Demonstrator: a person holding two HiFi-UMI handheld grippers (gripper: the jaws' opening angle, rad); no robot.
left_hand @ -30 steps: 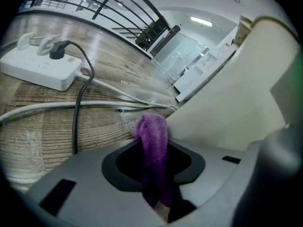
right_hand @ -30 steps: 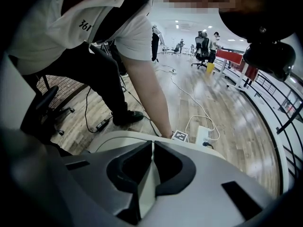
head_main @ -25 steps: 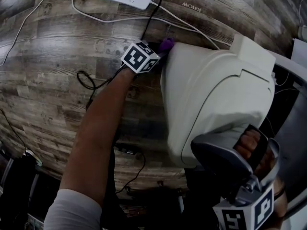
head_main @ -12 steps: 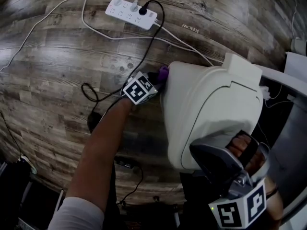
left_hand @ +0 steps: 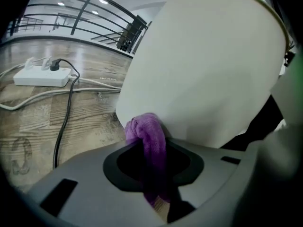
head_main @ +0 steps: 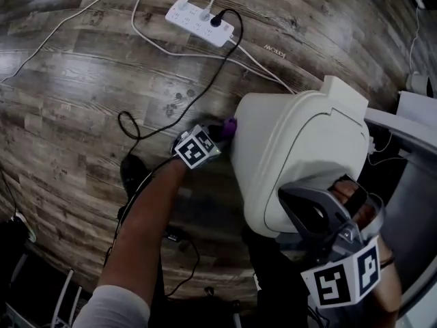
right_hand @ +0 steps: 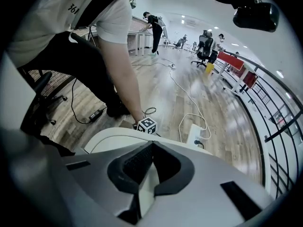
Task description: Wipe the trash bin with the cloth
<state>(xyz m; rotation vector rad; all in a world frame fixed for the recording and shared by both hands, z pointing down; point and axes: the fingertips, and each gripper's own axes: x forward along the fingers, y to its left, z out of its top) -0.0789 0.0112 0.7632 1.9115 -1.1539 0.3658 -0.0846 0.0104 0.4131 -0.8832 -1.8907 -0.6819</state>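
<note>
One wood floor (head_main: 82,101) is carrying everything here, and one white trash bin (head_main: 300,156) is standing on it at the right. The bin is looking a bit tipped toward the person, probably so its left wall is easier to get at.

Two grippers are working, one per hand, and each is wearing one marker cube. The right gripper (right_hand: 152,144) is sitting at the bin's near top edge with its jaws pressed together at the tips. The white bin is showing right behind them, though whether a thin lip is caught in there isn't clear. It's most likely bracing the bin so it isn't sliding away under the wiping pressure from the other side. The left gripper (head_main: 217,134) is reaching in from the left on an outstretched arm. It's pinching the cloth (left_hand: 147,131) so a folded wad is sticking out past the jaws, and the fabric, not the plastic, is touching the bin.

One power strip (head_main: 203,22) is lying on the far floor, well apart from the bin. One black cable (head_main: 205,74) and at least two white cords are running off it.

One purple cloth, the smallest thing here, is pressing on the bin's left wall fairly low down. So the wipe is looking well under way on that side.
</note>
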